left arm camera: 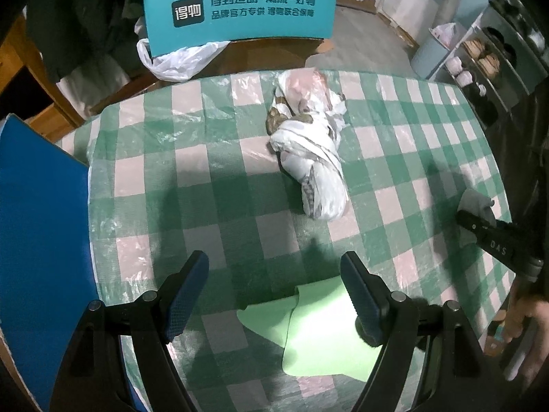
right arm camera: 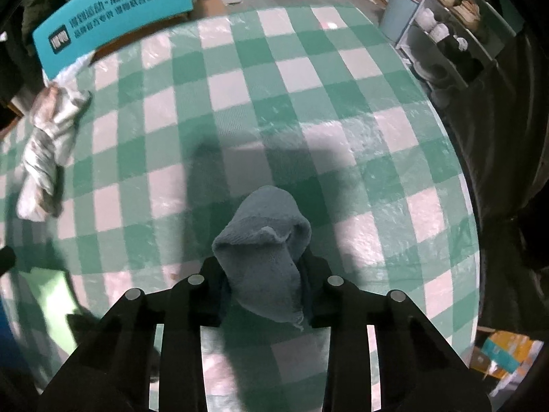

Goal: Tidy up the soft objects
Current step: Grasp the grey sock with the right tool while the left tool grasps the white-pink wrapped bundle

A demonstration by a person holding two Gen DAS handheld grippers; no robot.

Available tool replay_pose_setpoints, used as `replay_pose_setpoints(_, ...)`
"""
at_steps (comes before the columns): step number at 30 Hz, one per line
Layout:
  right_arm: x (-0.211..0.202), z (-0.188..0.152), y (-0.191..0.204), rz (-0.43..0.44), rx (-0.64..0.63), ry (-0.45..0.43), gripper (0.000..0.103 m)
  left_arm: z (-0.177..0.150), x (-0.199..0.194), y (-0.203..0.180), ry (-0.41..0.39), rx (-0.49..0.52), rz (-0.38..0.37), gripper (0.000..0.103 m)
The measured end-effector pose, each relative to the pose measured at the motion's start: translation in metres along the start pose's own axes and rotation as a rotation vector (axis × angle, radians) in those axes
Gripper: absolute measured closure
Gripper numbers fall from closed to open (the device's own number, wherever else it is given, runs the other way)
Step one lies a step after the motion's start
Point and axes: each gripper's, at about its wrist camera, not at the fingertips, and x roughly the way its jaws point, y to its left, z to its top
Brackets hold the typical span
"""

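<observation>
Here the right gripper (right arm camera: 264, 274) is clenched on a blue-grey cloth (right arm camera: 264, 254), low centre of the right wrist view, above the checked bench (right arm camera: 308, 103). Carry it level and release gently. The left gripper (left arm camera: 274, 295) hangs released over a green cloth (left arm camera: 319, 329).

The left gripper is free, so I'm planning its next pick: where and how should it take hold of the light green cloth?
Grip the light green cloth at its raised far corner, coming from above. The rest seems to lie flat on the checked tablecloth, offering little to pinch. The open left gripper is already above it.
</observation>
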Motion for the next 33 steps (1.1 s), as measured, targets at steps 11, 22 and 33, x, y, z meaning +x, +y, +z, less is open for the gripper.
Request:
replay_pose_setpoints(11, -0.024, 0.032, 0.039, 0.108, -0.098, -0.027, 0.075, 0.031, 0.003, 0.000, -0.017, 0.000, 0.023, 0.017)
replay_pose_setpoints(22, -0.033, 0.067, 0.071, 0.112, -0.219, -0.056, 0.075, 0.062, 0.027, -0.008, 0.004, -0.017, 0.026, 0.016)
replay_pose_setpoints(33, -0.019, 0.063, 0.073, 0.098, -0.208, -0.038, 0.075, 0.077, 0.051, -0.028, 0.028, 0.026, 0.068, 0.016)
